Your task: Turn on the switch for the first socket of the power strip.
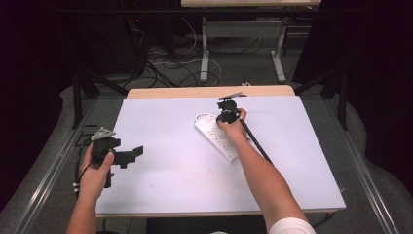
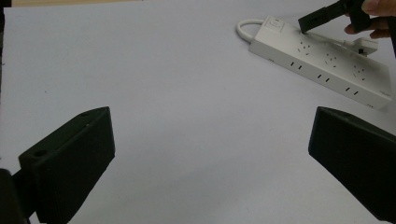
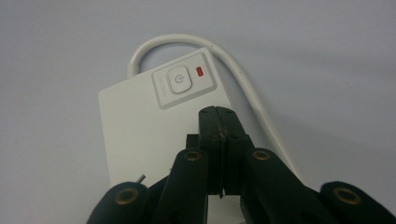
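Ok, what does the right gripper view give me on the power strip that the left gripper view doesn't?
Right gripper view: the right gripper, jaws shut with nothing between them, tips just short of the power button, and a red indicator beside it. Left gripper view: the power strip end to end with its rows of sockets, framed by the left gripper with jaws wide apart over bare table. Both: the strip's button end, its looping white cable and the right gripper over it.

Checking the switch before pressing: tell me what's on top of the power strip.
On the power strip: a power button, a red light, sockets. The shut right gripper covers part.
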`<action>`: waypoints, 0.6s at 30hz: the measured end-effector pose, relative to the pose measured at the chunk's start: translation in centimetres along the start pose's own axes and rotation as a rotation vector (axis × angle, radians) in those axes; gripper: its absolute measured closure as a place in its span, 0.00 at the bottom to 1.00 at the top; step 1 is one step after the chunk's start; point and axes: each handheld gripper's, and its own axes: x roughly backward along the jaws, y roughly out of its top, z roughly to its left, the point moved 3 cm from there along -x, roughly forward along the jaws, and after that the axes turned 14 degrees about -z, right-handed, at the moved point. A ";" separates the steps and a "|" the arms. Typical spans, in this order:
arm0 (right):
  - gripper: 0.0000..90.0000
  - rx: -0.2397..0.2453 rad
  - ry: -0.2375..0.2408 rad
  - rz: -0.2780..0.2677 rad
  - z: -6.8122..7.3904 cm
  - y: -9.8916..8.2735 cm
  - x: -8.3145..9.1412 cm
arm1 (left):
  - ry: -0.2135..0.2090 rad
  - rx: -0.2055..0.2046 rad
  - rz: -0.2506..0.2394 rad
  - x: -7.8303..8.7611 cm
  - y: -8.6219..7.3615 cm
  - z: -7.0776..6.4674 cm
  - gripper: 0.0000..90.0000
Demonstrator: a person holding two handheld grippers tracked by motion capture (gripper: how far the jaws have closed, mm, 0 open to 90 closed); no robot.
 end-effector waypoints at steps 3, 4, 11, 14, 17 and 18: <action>1.00 -0.009 0.006 -0.001 0.0 0.0 0.0 | 0.000 -0.002 0.002 0.0 0.0 0.0 0.00; 1.00 -0.008 0.009 -0.001 0.0 0.0 0.0 | 0.000 -0.001 0.002 0.0 0.0 0.0 0.00; 1.00 -0.009 0.013 -0.002 0.0 0.0 0.0 | 0.002 -0.004 0.003 0.0 0.0 0.0 0.00; 1.00 -0.005 0.005 -0.003 0.0 0.0 0.0 | 0.003 -0.004 0.005 0.0 0.0 0.0 0.00; 1.00 -0.004 0.003 -0.006 0.0 -0.1 0.0 | -0.001 -0.011 0.007 0.0 0.0 0.0 0.00; 1.00 -0.001 0.003 -0.007 0.0 -0.1 0.0 | -0.001 -0.012 0.008 0.0 0.0 0.0 0.00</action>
